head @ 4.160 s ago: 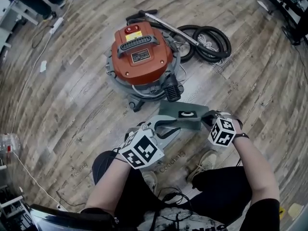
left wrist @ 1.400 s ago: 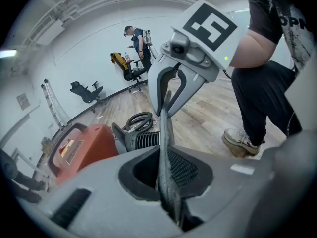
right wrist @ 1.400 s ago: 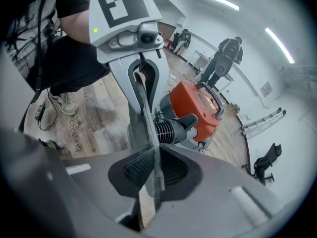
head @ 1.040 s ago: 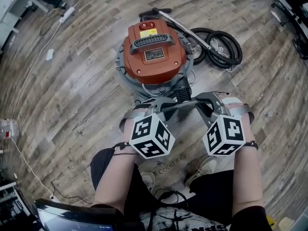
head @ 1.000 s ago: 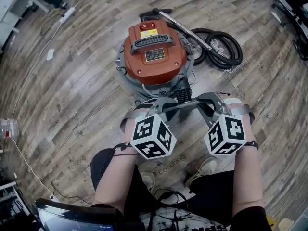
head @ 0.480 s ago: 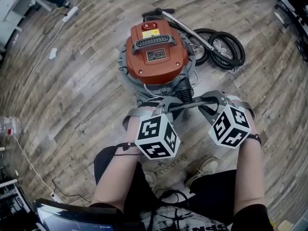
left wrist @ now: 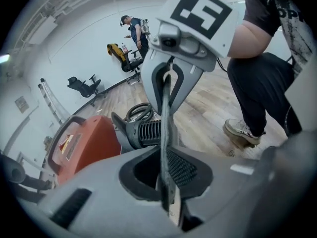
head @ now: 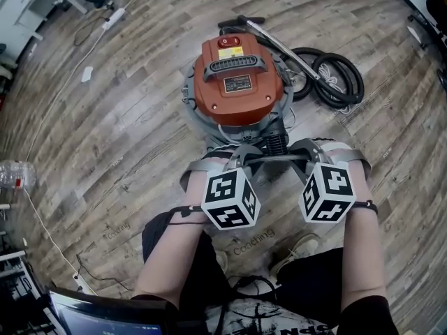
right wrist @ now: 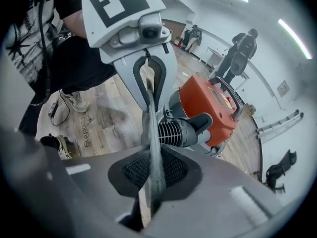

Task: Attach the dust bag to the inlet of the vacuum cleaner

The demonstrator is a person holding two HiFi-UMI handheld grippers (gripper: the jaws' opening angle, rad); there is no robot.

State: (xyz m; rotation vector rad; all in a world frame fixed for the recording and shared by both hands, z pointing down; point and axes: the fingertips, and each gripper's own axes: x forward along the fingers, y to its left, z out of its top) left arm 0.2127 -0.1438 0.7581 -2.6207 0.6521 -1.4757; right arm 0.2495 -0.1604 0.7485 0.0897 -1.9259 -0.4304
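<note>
The orange vacuum cleaner (head: pixel 237 82) stands on the floor with its black ribbed inlet (head: pixel 274 144) facing me. A flat grey dust bag (head: pixel 276 157) hangs edge-on just in front of that inlet, stretched between both grippers. My left gripper (head: pixel 241 156) is shut on the bag's left edge (left wrist: pixel 166 133). My right gripper (head: pixel 307 153) has just been closing, and its pads now press on the bag's right edge (right wrist: pixel 151 128). In each gripper view the inlet (right wrist: pixel 181 130) shows right behind the bag. Whether the bag touches the inlet is hidden.
A coiled black hose (head: pixel 339 75) and a metal wand (head: pixel 279 44) lie on the wooden floor behind the vacuum on the right. My shoes (head: pixel 300 246) and a cable are just below the grippers. A plastic bottle (head: pixel 15 173) lies far left. People and chairs are far off.
Since four seconds ago both grippers have carried the bag from low near my feet up to the vacuum's inlet. Over the last second the hands have hardly shifted.
</note>
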